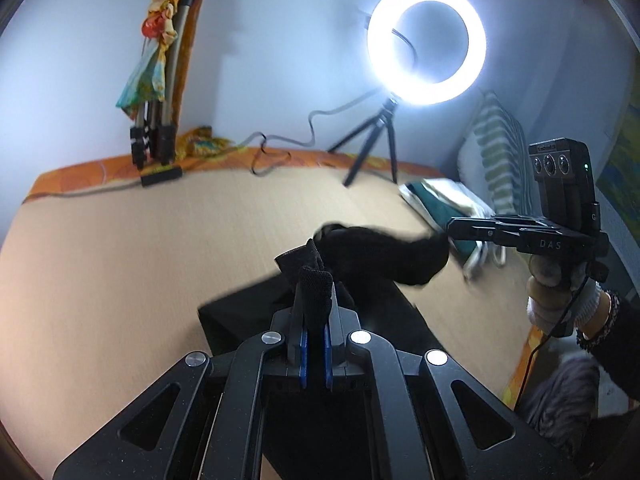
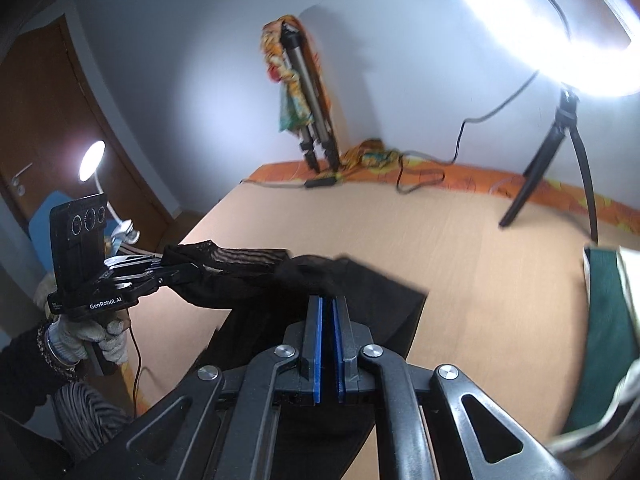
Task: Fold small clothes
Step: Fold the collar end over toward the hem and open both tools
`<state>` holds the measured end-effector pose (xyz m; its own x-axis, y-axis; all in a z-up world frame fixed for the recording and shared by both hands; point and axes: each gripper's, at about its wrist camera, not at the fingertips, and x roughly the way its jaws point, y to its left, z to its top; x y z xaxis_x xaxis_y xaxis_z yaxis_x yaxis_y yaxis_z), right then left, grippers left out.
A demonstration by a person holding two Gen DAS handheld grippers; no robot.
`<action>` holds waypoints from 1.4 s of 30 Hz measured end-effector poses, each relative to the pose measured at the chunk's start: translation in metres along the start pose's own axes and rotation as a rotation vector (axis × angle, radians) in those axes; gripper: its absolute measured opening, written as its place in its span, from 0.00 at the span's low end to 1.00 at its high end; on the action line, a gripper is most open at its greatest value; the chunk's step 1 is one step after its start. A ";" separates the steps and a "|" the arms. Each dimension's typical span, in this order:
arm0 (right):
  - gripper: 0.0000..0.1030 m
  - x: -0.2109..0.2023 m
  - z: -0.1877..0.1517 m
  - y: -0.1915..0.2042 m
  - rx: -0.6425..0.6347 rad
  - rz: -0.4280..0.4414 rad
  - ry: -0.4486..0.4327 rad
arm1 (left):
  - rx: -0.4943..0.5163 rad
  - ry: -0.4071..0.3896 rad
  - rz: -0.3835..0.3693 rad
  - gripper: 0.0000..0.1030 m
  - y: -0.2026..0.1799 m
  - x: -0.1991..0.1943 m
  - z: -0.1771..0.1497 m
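Note:
A black sheer garment (image 1: 380, 256) is stretched between both grippers above the tan table (image 1: 120, 260), and its lower part (image 1: 240, 312) drapes down onto the surface. My left gripper (image 1: 314, 280) is shut on a bunched mesh edge of it. At the right of that view, my right gripper (image 1: 446, 236) pinches the other end. In the right wrist view the right gripper (image 2: 328, 300) is shut on the black garment (image 2: 280, 276). The left gripper (image 2: 188, 270), in a gloved hand, grips the far edge at the left.
A lit ring light (image 1: 426, 42) on a small tripod stands at the back right, its cable trailing along the orange edge. Folded green and white clothes (image 1: 440, 204) lie at the right. A folded tripod with colourful cloth (image 1: 160, 80) leans on the wall.

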<state>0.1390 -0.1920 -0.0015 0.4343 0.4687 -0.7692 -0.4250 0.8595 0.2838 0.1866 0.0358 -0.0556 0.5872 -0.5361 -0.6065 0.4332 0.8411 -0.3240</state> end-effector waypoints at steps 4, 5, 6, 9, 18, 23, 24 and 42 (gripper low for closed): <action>0.02 -0.008 -0.037 0.017 -0.029 -0.009 0.028 | 0.017 0.029 -0.002 0.04 -0.011 -0.006 -0.032; 0.02 -0.008 -0.047 0.019 -0.021 -0.014 0.037 | 0.015 0.050 -0.001 0.04 -0.011 -0.005 -0.041; 0.03 -0.009 -0.053 0.019 -0.011 -0.017 0.041 | 0.013 0.063 0.001 0.04 -0.010 -0.004 -0.046; 0.12 -0.009 -0.070 0.014 0.014 -0.052 0.067 | 0.031 0.096 0.022 0.04 -0.010 -0.001 -0.063; 0.44 0.036 -0.086 -0.054 0.335 -0.080 0.183 | 0.041 0.109 0.062 0.04 -0.008 0.002 -0.078; 0.21 0.045 -0.086 -0.056 0.351 -0.014 0.161 | 0.059 0.105 0.076 0.04 -0.007 0.003 -0.081; 0.10 0.046 -0.085 -0.052 0.343 -0.009 0.171 | 0.060 0.105 0.080 0.04 -0.007 0.003 -0.081; 0.01 0.001 -0.138 -0.033 0.606 0.201 0.236 | 0.205 0.207 0.062 0.13 -0.018 -0.034 -0.110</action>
<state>0.0435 -0.2484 -0.0906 0.1794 0.6333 -0.7529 0.0702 0.7551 0.6518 0.0840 0.0471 -0.1088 0.4742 -0.4402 -0.7625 0.5424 0.8282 -0.1409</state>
